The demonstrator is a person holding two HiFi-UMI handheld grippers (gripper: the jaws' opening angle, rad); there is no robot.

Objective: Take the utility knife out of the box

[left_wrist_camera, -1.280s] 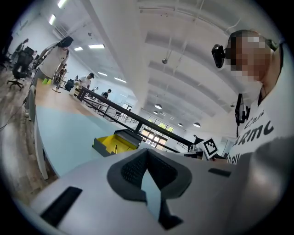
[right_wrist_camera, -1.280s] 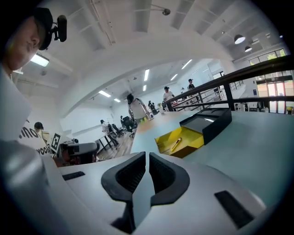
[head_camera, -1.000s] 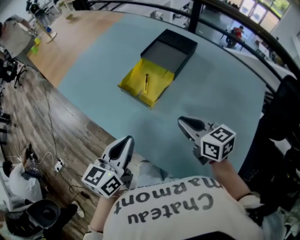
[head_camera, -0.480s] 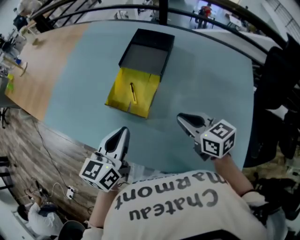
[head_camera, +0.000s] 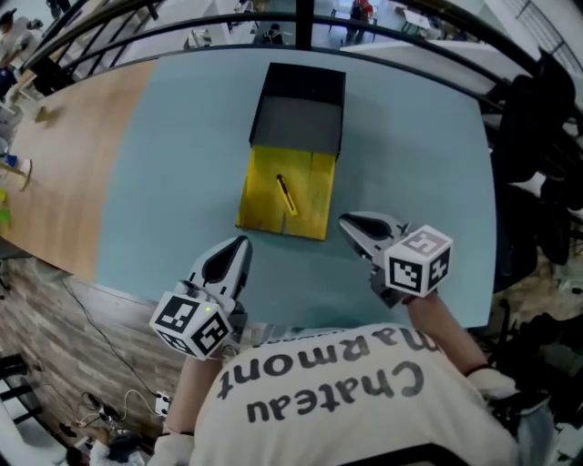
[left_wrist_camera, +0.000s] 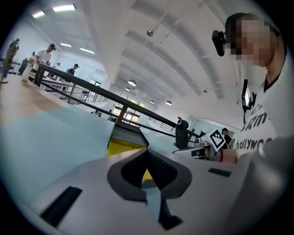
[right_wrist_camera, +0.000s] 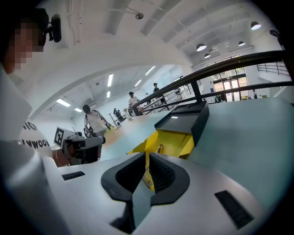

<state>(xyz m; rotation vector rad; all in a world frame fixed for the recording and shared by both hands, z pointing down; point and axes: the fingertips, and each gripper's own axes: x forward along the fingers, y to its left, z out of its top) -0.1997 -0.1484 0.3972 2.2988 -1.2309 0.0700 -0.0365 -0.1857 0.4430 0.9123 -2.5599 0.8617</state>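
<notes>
A black box (head_camera: pixel 297 116) lies on the pale blue table (head_camera: pixel 182 173), with its yellow inner tray (head_camera: pixel 264 196) slid out toward me. The yellow utility knife (head_camera: pixel 286 196) lies in that tray, also seen in the right gripper view as a small yellow bar (right_wrist_camera: pixel 159 148). My left gripper (head_camera: pixel 240 244) is shut and empty, just short of the tray's near left corner. My right gripper (head_camera: pixel 345 221) is shut and empty, close to the tray's near right corner. Both point at the box (left_wrist_camera: pixel 126 133) (right_wrist_camera: pixel 183 120). Neither touches it.
The table's left part is bare wood (head_camera: pixel 55 155). A black railing (head_camera: pixel 301 18) runs behind the table's far edge. A black chair (head_camera: pixel 537 136) stands at the right. People stand far off in the room (right_wrist_camera: pixel 94 121).
Both grippers have moved forward across the table toward the yellow tray. The box now sits squarer and closer in the head view. The jaws stay shut.
</notes>
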